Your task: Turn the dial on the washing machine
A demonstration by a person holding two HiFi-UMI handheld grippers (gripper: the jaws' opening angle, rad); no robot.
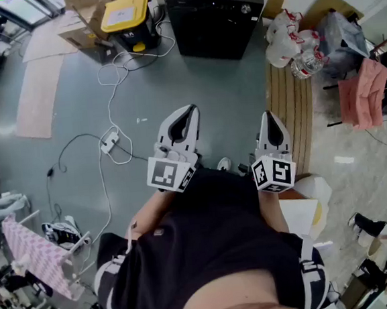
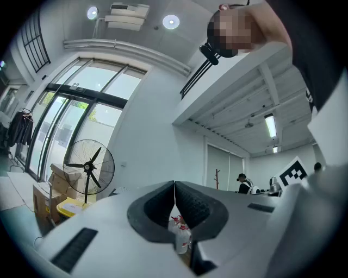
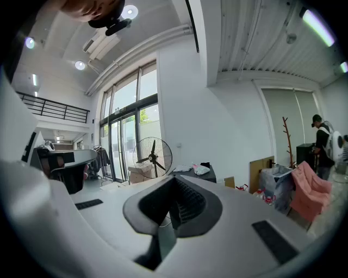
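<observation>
Grey floor (image 1: 75, 113) spreads beneath both grippers. Left gripper (image 1: 191, 109) and right gripper (image 1: 269, 115) are each clenched on nothing, tips aimed toward the black boxy washing machine (image 1: 212, 21), well apart ahead of them. Its small silvery dial (image 1: 245, 9) shows only from the head view; the round black standing fan (image 2: 89, 165) left of the machine shows only from the gripper views.

An industrial workshop hall: grey floor (image 1: 77, 137) strewn with cables (image 1: 111, 97), cardboard boxes (image 1: 83, 27), standing fan (image 2: 88, 167), tall windows (image 3: 124, 130).
</observation>
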